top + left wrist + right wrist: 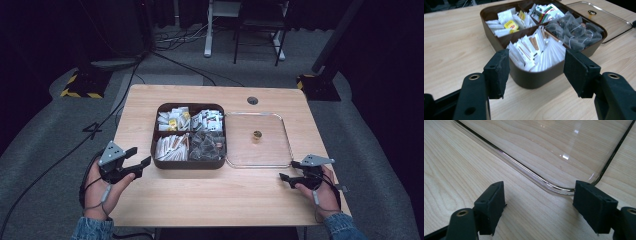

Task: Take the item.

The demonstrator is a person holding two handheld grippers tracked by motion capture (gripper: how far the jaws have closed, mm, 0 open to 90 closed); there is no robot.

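Observation:
A dark brown four-compartment box [188, 164] stands mid-table. It holds white sachets [537, 51], dark mesh tea bags [575, 31], yellow-tagged packets [510, 21] and mixed packets [545, 11]. Its clear lid [240, 147] lies flat to the right of the box, with its gold knob [256, 135] facing up. My left gripper [140, 155] hovers open off the box's near left corner, aimed at the sachet compartment; nothing is between its jaws [537, 71]. My right gripper [288, 170] rests open near the lid's near right corner [564, 188], with bare wood between the jaws [539, 200].
The wooden table [210, 195] has a round cable hole [252, 100] at the back. Behind it, on the grey floor, are cables, a chair base and stands with yellow-black striped feet [80, 92].

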